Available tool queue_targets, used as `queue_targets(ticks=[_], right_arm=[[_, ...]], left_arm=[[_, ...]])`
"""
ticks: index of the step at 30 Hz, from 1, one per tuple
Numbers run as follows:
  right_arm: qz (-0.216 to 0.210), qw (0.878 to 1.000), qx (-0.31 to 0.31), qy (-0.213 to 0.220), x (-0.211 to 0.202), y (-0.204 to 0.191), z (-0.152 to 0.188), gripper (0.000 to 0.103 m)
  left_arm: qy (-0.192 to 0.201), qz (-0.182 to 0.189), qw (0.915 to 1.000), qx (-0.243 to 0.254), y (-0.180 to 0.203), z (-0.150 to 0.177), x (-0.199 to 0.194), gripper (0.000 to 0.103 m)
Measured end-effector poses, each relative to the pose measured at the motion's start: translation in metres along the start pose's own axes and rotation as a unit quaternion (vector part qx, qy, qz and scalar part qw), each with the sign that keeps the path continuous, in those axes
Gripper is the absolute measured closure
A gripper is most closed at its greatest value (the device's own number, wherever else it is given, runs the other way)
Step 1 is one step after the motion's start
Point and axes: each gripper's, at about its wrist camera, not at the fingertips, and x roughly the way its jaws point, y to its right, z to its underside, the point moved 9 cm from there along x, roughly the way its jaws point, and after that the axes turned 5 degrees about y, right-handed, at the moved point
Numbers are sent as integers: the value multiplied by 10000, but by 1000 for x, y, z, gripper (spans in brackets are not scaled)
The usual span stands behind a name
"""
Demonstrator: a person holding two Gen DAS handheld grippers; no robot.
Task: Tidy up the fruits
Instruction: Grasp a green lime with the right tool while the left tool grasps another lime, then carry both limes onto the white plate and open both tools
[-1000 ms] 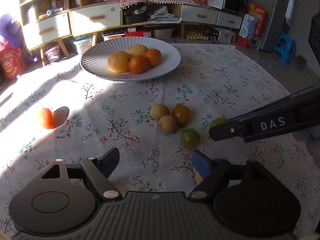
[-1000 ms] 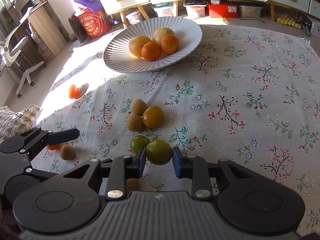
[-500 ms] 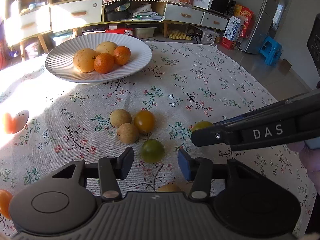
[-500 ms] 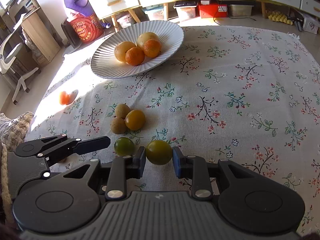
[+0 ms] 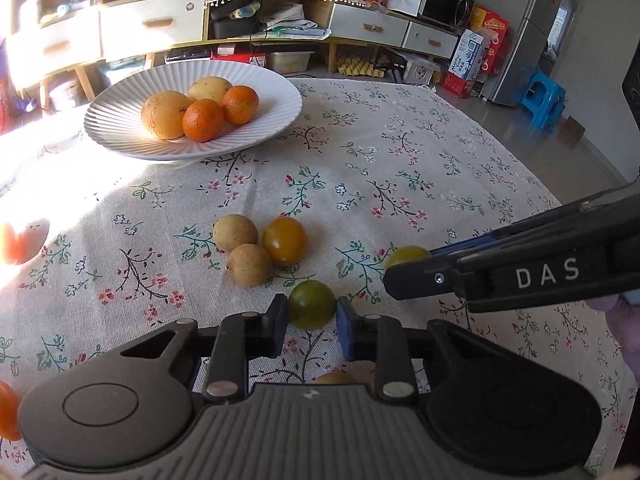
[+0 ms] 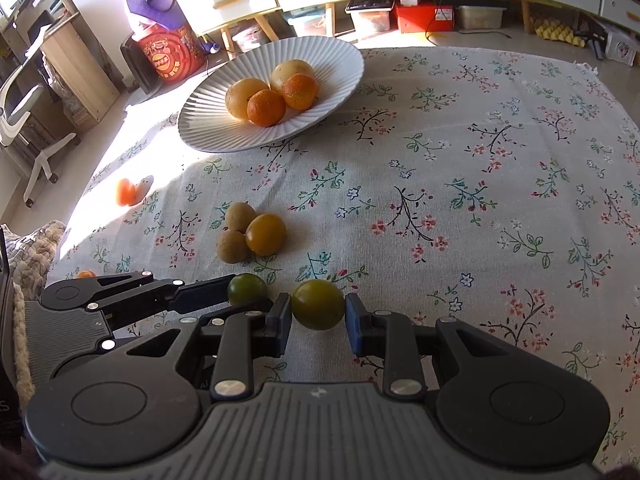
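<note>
My left gripper point(image 5: 312, 314) is closing on a dark green tomato point(image 5: 312, 304), and both pads touch its sides; it sits low over the floral tablecloth point(image 5: 400, 152). My right gripper point(image 6: 318, 314) is shut on a yellow-green tomato point(image 6: 318, 304) just to the right of it. In the left wrist view the right gripper reaches in from the right with that tomato point(image 5: 406, 254) partly hidden. The green tomato point(image 6: 247, 288) also shows in the right wrist view. A white ribbed plate point(image 5: 120, 136) at the back holds two oranges and two pale yellow fruits.
Two brown round fruits and an amber tomato point(image 5: 284, 240) lie clustered mid-table. A red tomato point(image 6: 126, 192) sits in sunlight at the left. A small orange fruit point(image 5: 6, 412) lies near the left edge, and a tan fruit point(image 5: 334, 378) peeks out under the left gripper. Drawers and clutter stand beyond the table.
My left gripper moved right toward the green tomato and its jaws went from wide open to closed on it. The right gripper kept still, holding its yellow-green tomato.
</note>
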Motion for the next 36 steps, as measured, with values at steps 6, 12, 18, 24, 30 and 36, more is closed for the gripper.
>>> queue_targets(ticks=[6, 12, 18, 24, 30, 36], right_arm=[[0, 10000, -17, -8, 0, 0, 0, 77], [-6, 10000, -31, 11, 0, -2, -1, 77], [-46, 9999, -29, 97, -3, -6, -9, 77], [-87, 9998, -7, 193, -4, -10, -22, 77], [-159, 9991, 95, 391, -7, -9, -48, 77], [-179, 9973, 100, 698, -2, -6, -78, 77]], left_arm=[[-59, -23, 10000, -50, 0, 0, -3, 92], [-37, -50, 9997, -215, -6, -4, -11, 92], [98, -80, 9993, -353, -12, -14, -20, 92], [287, -209, 9980, -522, -24, -27, -31, 92], [389, -414, 9969, -548, -35, -41, -35, 92], [477, -612, 9956, -522, -46, -60, -28, 92]])
